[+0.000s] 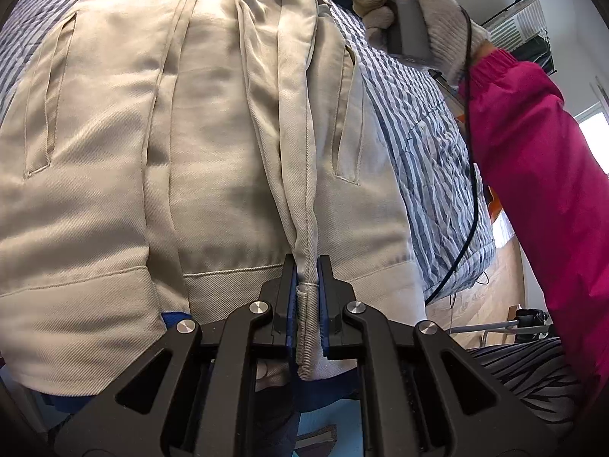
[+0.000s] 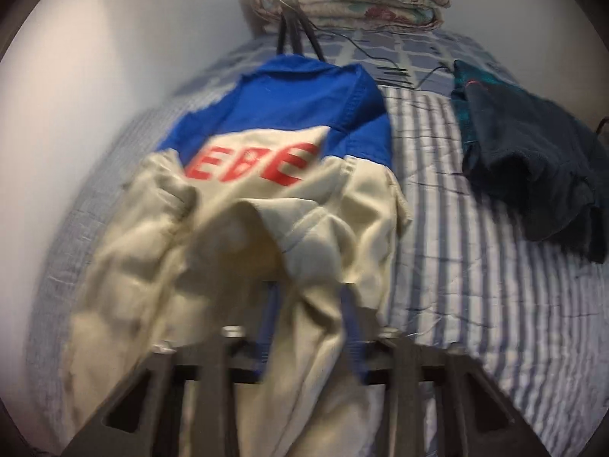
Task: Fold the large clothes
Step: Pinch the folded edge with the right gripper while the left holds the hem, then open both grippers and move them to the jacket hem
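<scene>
A cream jacket (image 1: 213, 141) with blue shoulders and red letters (image 2: 251, 163) lies on a striped bed. My left gripper (image 1: 306, 262) is shut on the jacket's ribbed bottom hem, pinching a fold of the front edge between its blue pads. In the right wrist view my right gripper (image 2: 310, 297) holds a bunched fold of the cream cloth (image 2: 304, 251) between its blue pads; that view is blurred. The right gripper's handle, in a gloved hand (image 1: 407, 3), shows at the top of the left wrist view, at the jacket's far end.
The striped bedspread (image 2: 475, 266) covers the bed. A dark teal garment (image 2: 533, 175) lies at the right. A folded floral quilt (image 2: 361, 0) sits at the head of the bed by the white wall. A black cable (image 1: 470, 190) hangs by the pink sleeve (image 1: 540, 190).
</scene>
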`<action>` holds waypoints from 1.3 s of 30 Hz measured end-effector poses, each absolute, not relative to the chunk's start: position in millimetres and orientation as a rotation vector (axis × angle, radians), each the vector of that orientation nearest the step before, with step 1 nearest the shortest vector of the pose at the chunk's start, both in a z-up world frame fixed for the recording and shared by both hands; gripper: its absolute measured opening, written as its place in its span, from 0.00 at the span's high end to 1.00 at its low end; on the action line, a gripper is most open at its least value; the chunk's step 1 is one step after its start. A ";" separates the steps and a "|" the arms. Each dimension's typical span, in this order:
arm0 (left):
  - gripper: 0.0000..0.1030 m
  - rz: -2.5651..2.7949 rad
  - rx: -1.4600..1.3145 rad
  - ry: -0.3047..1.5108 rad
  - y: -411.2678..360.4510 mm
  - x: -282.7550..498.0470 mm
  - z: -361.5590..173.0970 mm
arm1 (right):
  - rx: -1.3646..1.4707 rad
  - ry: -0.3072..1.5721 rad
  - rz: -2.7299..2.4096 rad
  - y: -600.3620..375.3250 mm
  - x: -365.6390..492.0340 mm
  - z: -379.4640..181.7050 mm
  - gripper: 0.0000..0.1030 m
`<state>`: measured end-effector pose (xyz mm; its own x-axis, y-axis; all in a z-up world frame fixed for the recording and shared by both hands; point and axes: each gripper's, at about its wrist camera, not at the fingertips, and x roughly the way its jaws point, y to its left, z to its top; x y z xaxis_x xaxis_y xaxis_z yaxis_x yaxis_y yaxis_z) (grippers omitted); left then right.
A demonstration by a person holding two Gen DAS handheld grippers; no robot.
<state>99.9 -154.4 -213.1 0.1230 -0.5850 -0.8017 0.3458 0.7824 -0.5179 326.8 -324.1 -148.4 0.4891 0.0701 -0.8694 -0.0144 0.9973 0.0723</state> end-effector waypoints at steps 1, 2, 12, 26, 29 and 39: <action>0.93 -0.689 -0.228 1.277 -154.0 99.7 -212.3 | 0.071 1.059 0.047 -325.7 326.6 -148.8 0.99; 0.93 -0.690 -0.229 1.274 -153.7 99.1 -211.5 | 0.111 1.041 0.056 -328.7 326.1 -146.0 1.00; 0.93 -0.679 -0.249 1.266 -143.6 98.4 -211.0 | 0.310 0.955 0.178 -299.8 348.9 -133.4 1.00; 0.93 -0.657 -0.256 1.265 -137.7 99.3 -213.4 | 0.418 0.930 0.270 -289.0 345.6 -135.1 0.74; 0.93 -0.663 -0.272 1.261 -135.5 97.2 -213.5 | 0.357 0.884 0.286 -299.4 303.8 -94.4 0.74; 0.93 -0.636 -0.256 1.220 -120.9 85.2 -213.9 | 0.051 0.981 0.243 -298.6 128.6 -115.7 0.73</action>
<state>85.2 -120.9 -213.9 0.1980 -0.5803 -0.7900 0.3153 0.8008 -0.5092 128.6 -298.6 -115.7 0.5315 0.2260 -0.8164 -0.1805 0.9718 0.1516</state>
